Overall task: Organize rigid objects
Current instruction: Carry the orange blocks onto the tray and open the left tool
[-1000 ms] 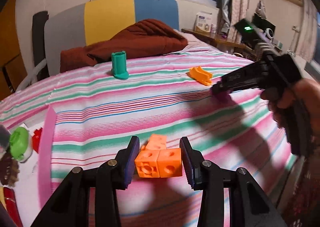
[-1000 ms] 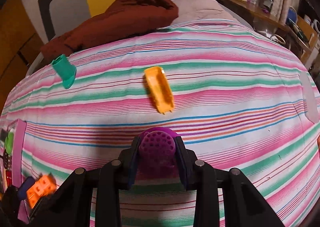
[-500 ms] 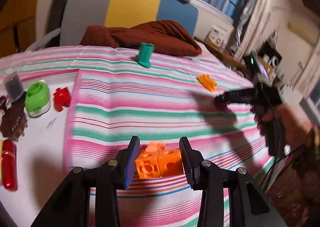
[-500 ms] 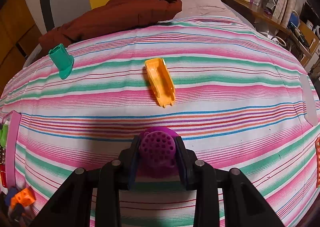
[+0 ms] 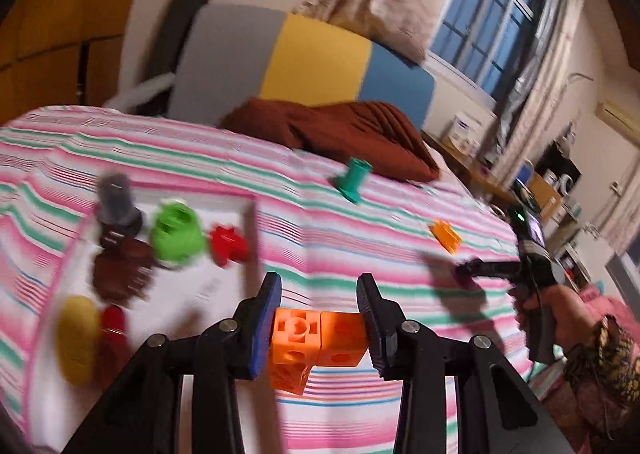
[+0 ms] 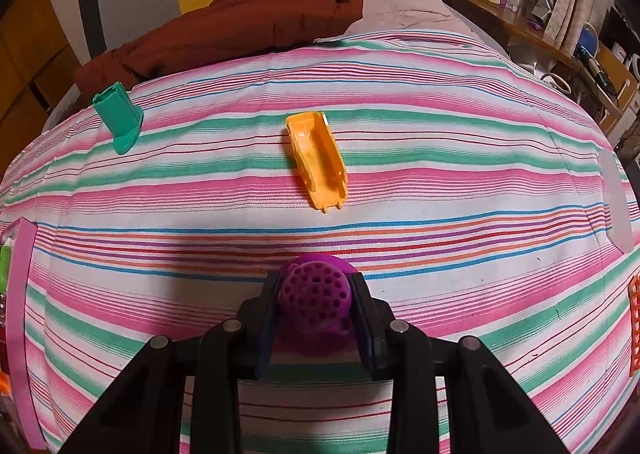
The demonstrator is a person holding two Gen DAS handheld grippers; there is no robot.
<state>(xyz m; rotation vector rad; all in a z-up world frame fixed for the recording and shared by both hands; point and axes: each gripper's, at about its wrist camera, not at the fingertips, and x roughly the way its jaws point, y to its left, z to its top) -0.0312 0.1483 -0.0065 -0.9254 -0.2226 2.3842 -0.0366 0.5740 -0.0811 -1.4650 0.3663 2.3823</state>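
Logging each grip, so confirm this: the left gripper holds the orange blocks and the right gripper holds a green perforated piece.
One detail is wrong: the perforated piece in the right gripper is purple, not green, as the right wrist view shows. The left gripper does hold the orange blocks.

Orange linked cubes (image 5: 318, 340) hang clamped above the striped cloth, while a purple perforated dome (image 6: 316, 296) sits pinched low on it. A teal flanged tube (image 6: 119, 121) and a yellow-orange scoop-like piece (image 6: 318, 158) lie apart on the stripes. Blurred grey, green, red, brown and yellow pieces cluster on a white pink-edged tray (image 5: 208, 286).
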